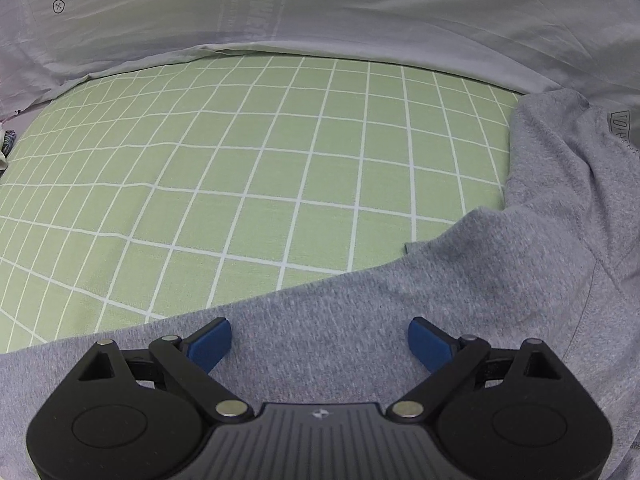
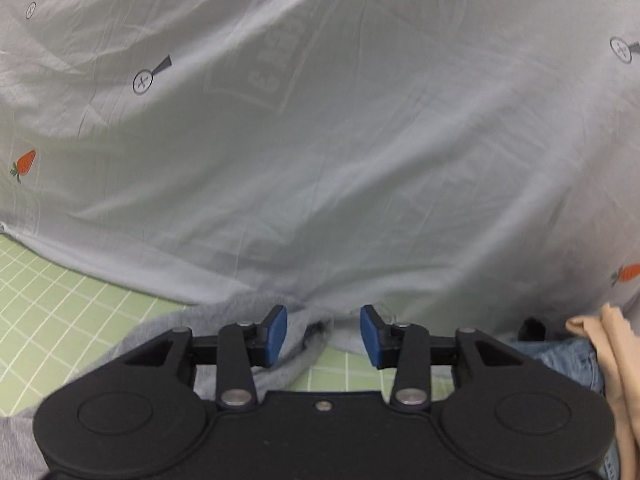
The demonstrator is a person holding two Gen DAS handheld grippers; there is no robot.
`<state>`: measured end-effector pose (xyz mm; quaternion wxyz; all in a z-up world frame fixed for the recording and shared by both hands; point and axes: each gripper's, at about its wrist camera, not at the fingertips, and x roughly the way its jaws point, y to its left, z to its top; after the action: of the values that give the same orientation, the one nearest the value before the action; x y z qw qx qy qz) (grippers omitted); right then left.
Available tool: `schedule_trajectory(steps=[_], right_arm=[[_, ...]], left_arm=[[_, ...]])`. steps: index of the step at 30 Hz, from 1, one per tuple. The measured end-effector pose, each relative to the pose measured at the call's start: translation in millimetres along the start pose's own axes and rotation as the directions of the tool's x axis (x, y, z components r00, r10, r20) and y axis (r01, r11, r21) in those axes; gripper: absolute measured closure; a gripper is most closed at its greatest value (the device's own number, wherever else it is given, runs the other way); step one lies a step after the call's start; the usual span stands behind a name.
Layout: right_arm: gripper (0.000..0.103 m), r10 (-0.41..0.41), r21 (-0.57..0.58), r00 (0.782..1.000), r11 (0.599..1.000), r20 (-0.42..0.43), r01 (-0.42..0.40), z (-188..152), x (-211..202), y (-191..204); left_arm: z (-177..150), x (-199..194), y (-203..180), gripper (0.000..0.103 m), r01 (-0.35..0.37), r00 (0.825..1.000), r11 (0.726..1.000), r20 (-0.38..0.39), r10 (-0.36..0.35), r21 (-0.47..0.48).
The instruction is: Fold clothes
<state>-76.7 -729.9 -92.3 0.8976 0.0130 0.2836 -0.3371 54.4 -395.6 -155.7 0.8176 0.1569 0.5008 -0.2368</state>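
Now, on the far left there is just the green sheet (image 1: 240,184) with white squares, and nothing lies on that part. Behind it sits a big pale blanket (image 1: 360,12) with little carrots on it. Next comes the grey shirt (image 1: 460,300). It lies on the green sheet, to the right and close to us. Its edge runs slanted, and one part is bunched up with a soft fold near the top right. It does not look folded neatly yet.

The left gripper (image 1: 319,340) hangs over the grey shirt. Its blue fingers (image 1: 210,344) stand wide apart, and nothing is between them. Whether they touch the cloth, I cannot tell.

The right gripper (image 2: 323,334) is further over, by the pale blanket's edge. Its claw is partly apart, and it holds nothing. A crumpled bit of the grey shirt lies just under and beside its left finger. Past it, on the far right, are some blue jeans (image 2: 568,360) and a tan cloth (image 2: 616,360), piled up.

So I think the folding has only just started. The shirt still needs smoothing and folding, and the other clothes wait their turn.
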Motion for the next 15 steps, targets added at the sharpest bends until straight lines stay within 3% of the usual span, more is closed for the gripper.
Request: schedule_trajectory(steps=[5, 10, 12, 13, 15], right_arm=[[0.062, 0.104, 0.094, 0.983, 0.991, -0.153, -0.091, -31, 13, 1], [0.058, 0.246, 0.261, 0.946, 0.947, -0.21, -0.188, -40, 38, 5], [0.046, 0.285, 0.303, 0.933, 0.929, -0.221, -0.212, -39, 49, 10], [0.034, 0.293, 0.309, 0.927, 0.926, -0.233, -0.215, -39, 55, 13], [0.03, 0.287, 0.292, 0.917, 0.934, -0.275, -0.205, -37, 71, 22]], left_arm=[[3, 6, 1, 0.0, -0.011, 1.0, 1.0, -0.02, 0.011, -0.019], [3, 7, 2, 0.0, -0.004, 1.0, 1.0, -0.018, 0.004, -0.011], [2, 7, 3, 0.0, 0.001, 1.0, 1.0, -0.013, -0.001, -0.001], [2, 7, 3, 0.0, 0.004, 1.0, 1.0, -0.009, -0.004, 0.005], [2, 8, 3, 0.0, 0.009, 1.0, 1.0, -0.003, -0.009, 0.014]])
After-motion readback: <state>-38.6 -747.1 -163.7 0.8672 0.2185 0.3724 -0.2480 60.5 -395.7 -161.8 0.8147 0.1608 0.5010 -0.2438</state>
